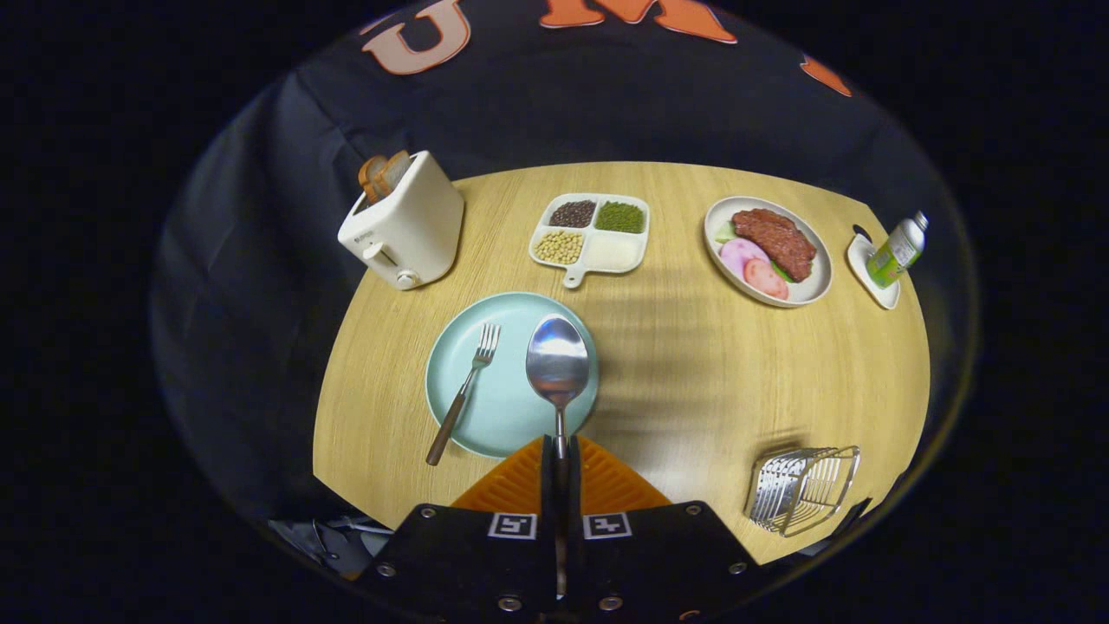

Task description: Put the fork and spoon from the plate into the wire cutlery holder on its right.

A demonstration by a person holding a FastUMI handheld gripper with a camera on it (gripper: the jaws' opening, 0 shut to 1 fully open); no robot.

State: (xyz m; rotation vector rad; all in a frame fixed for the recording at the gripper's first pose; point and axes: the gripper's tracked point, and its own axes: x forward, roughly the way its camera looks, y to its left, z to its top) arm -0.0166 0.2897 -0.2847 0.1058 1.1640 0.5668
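My gripper (560, 451) is shut on the handle of a metal spoon (557, 360). The spoon's bowl sticks out ahead of the fingers, held above the right half of a pale blue plate (502, 425). A fork (463, 394) with a brown handle lies on the left half of that plate, tines pointing away, its handle end reaching past the near rim. The wire cutlery holder (801, 487) stands on the wooden table (693, 381), to the right of the fingers and close to the table's near edge.
Beyond the plate stand a white toaster (403, 227) with bread, a divided tray of beans (591, 232), a plate of meat and vegetables (769, 250), and a green bottle (897, 251) on a small white dish at the far right.
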